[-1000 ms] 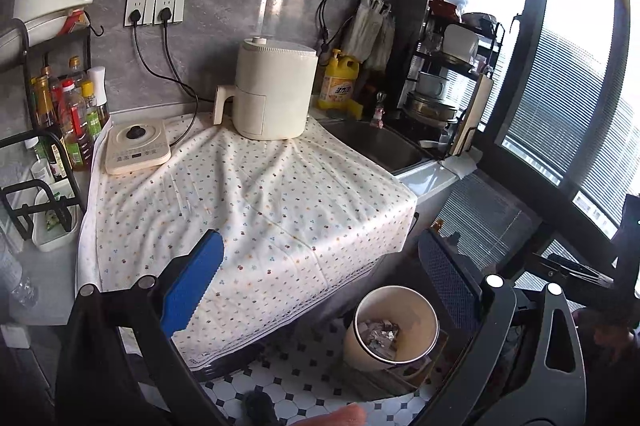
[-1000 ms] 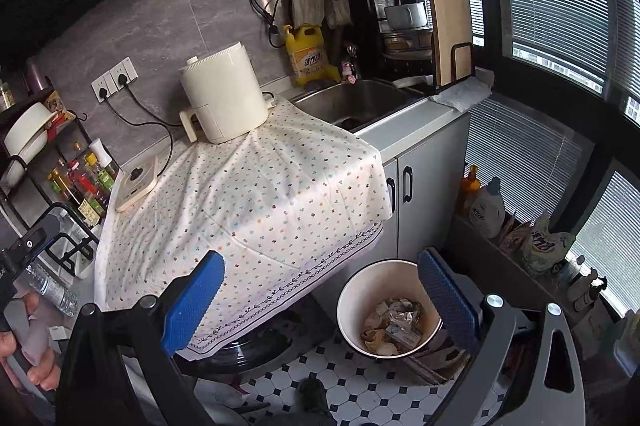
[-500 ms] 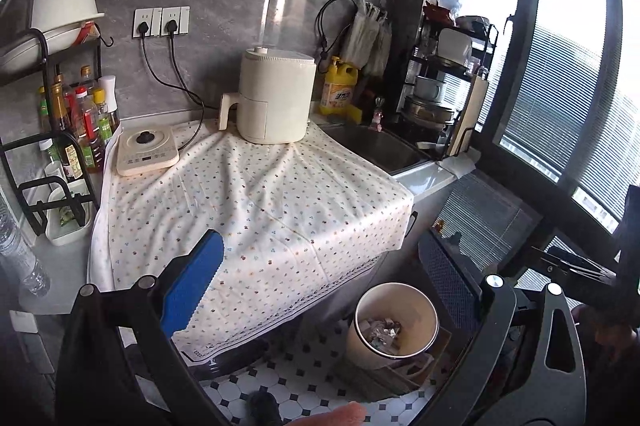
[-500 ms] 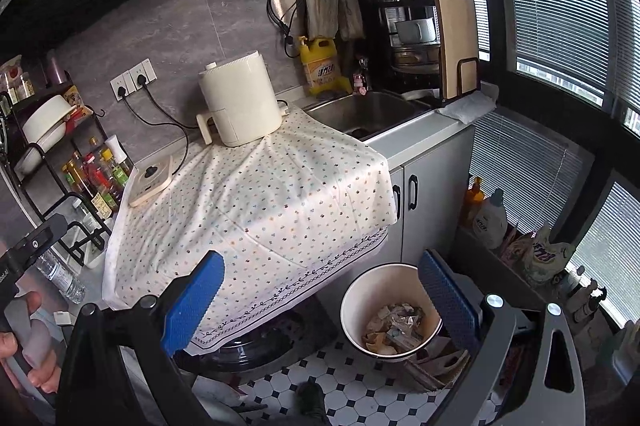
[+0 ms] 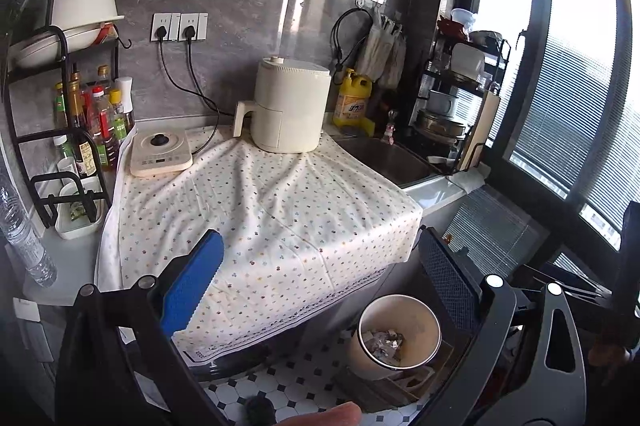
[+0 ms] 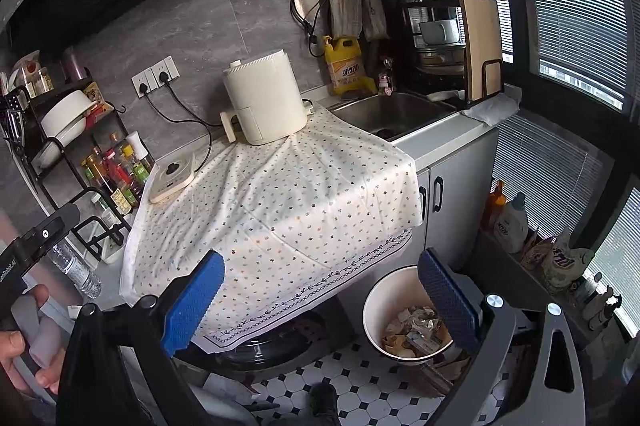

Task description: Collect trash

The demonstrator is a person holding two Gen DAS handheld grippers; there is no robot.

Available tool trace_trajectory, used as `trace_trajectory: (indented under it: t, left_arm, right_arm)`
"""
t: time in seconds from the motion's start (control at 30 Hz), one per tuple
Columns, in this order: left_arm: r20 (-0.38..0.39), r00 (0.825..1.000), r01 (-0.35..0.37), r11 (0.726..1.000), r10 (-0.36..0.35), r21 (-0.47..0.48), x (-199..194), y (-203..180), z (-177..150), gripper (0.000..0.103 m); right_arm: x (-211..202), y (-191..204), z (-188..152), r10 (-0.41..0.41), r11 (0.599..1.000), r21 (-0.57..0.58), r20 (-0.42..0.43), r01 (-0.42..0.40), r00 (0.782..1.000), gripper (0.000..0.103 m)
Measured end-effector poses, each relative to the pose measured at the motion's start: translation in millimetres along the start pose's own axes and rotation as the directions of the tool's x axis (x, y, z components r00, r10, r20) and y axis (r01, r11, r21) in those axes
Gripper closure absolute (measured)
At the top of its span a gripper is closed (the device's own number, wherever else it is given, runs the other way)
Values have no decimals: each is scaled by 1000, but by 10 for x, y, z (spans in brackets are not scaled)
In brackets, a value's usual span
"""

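Note:
A round cream trash bin (image 5: 396,336) stands on the tiled floor below the counter's front edge, with crumpled paper trash (image 5: 382,342) inside. It also shows in the right wrist view (image 6: 408,318), with its trash (image 6: 416,328). My left gripper (image 5: 320,286) is open and empty, held back from the counter above the floor. My right gripper (image 6: 320,298) is open and empty too, also held back above the floor. The dotted cloth (image 5: 256,214) on the counter, also in the right wrist view (image 6: 276,198), has no loose trash on it.
On the counter stand a cream air fryer (image 5: 290,110), an induction hob (image 5: 160,154), a bottle rack (image 5: 80,130) at left, and a sink (image 5: 384,158) with a yellow detergent jug (image 5: 354,102). Cleaning bottles (image 6: 508,222) line the window ledge. A water bottle (image 5: 24,242) stands far left.
Both grippers have pulled back and risen; the counter looks smaller and more of the wall and shelves shows. The jaws stayed open and empty.

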State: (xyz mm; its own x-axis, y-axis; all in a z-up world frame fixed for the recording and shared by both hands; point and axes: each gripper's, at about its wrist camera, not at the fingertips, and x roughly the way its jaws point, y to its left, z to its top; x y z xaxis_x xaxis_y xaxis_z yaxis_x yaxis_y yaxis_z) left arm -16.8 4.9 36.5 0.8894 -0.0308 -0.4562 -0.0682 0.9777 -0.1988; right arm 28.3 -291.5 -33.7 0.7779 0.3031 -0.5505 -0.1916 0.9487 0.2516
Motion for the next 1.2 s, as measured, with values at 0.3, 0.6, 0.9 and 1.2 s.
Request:
trace_trajectory:
  t: [0.3, 0.6, 0.9, 1.2]
  left_arm:
    - [15, 1000, -15, 1000, 16, -21, 14, -6, 4, 6]
    - [18, 999, -45, 999, 45, -23, -14, -47, -20, 6]
    - [19, 999, -48, 999, 48, -22, -41, -53, -21, 6]
    - [15, 998, -61, 998, 61, -19, -111, -27, -12, 6]
  right_arm:
    - [29, -13, 38, 15, 1000, -21, -7, -16, 1000, 8]
    - [34, -21, 24, 27, 999, -22, -6, -27, 1000, 8]
    - [37, -47, 17, 39, 999, -9, -4, -39, 999, 8]
    - [74, -13, -4, 47, 999, -5, -5, -47, 999, 8]
